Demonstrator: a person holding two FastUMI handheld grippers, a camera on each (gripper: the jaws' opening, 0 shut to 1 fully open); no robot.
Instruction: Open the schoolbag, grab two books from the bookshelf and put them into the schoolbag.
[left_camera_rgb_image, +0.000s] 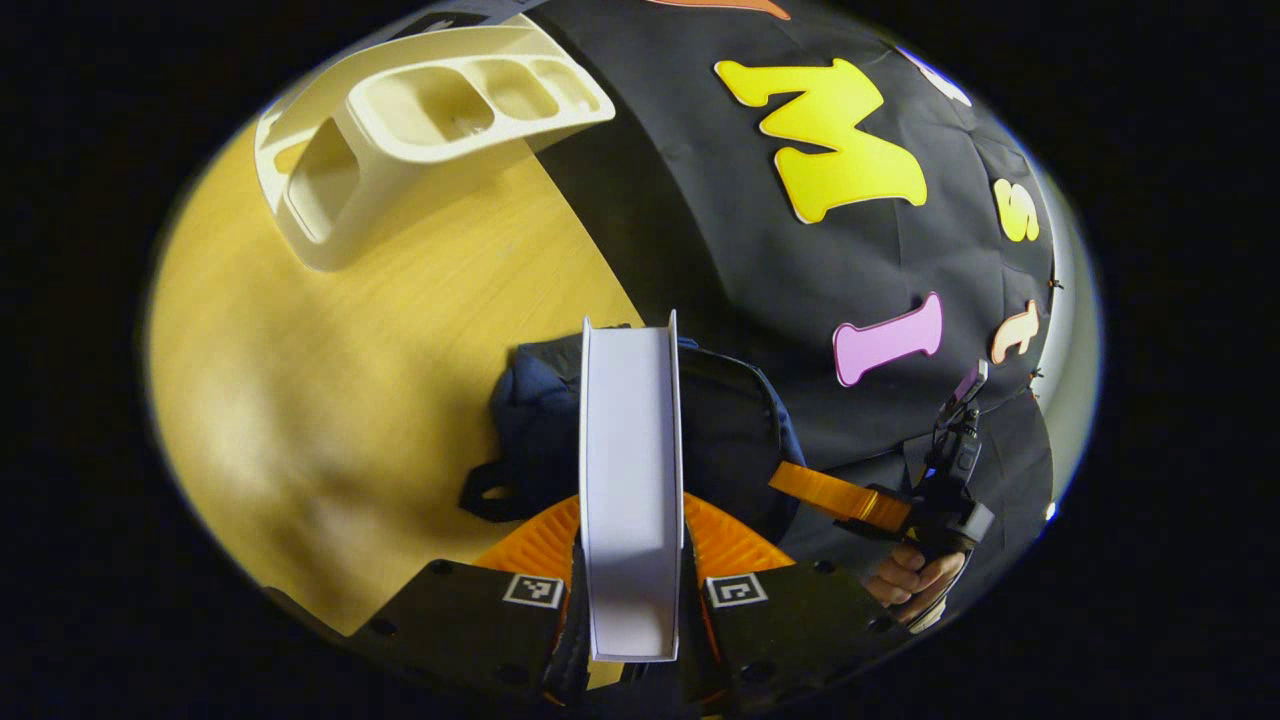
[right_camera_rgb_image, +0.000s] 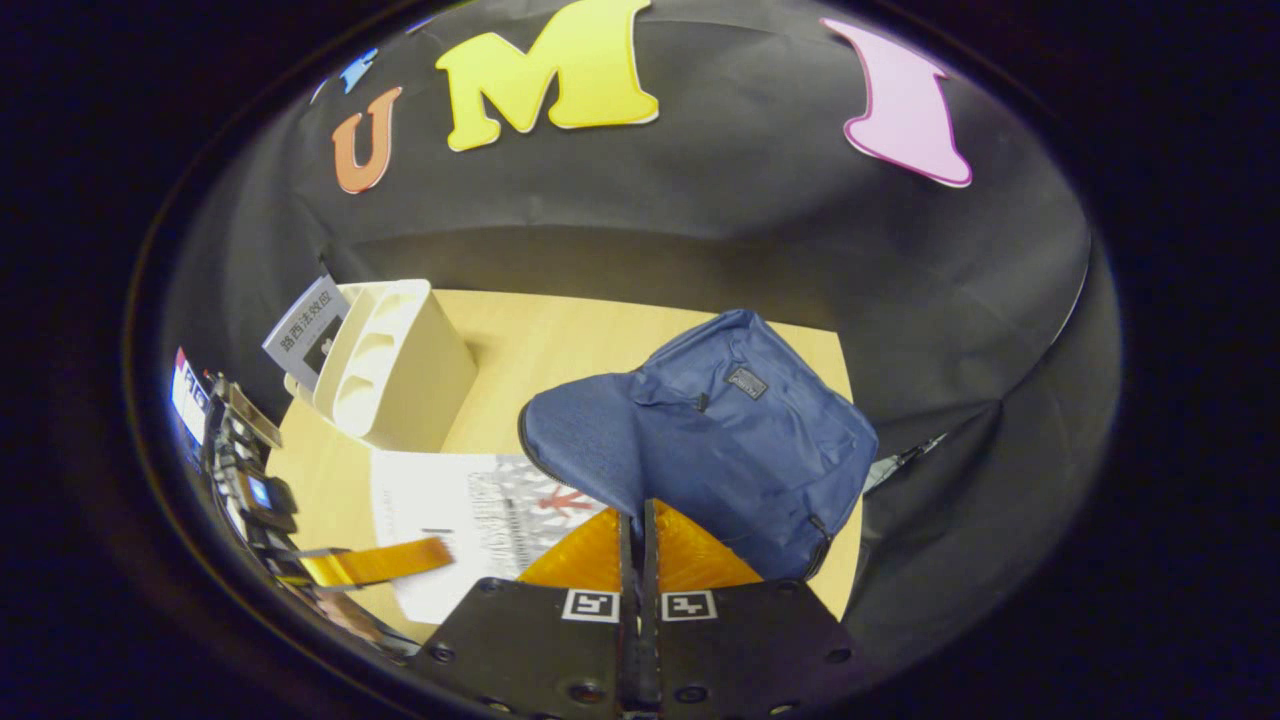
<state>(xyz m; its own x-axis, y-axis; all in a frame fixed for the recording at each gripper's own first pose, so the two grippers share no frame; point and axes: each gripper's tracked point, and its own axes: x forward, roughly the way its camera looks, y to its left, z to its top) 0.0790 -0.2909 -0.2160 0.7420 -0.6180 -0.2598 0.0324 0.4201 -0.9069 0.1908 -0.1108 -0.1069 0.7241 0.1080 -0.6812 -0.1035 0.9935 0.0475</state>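
My left gripper (left_camera_rgb_image: 632, 535) is shut on a white book (left_camera_rgb_image: 630, 450), held edge-on right above the dark blue schoolbag (left_camera_rgb_image: 530, 420). In the right gripper view the same book (right_camera_rgb_image: 470, 520) shows a printed cover, with the left gripper (right_camera_rgb_image: 375, 563) gripping its near edge. The schoolbag (right_camera_rgb_image: 730, 440) slumps on the table with its zipped mouth turned toward the book. My right gripper (right_camera_rgb_image: 637, 515) is shut on the bag's fabric at its near edge. In the left gripper view the right gripper (left_camera_rgb_image: 835, 495) reaches the bag's right side, with a hand behind it.
A cream bookshelf (left_camera_rgb_image: 400, 130) with several compartments stands on the wooden table (left_camera_rgb_image: 330, 380), far left of the bag. In the right gripper view a second book (right_camera_rgb_image: 305, 335) leans at the far end of the bookshelf (right_camera_rgb_image: 395, 365). Black cloth walls close the back and right.
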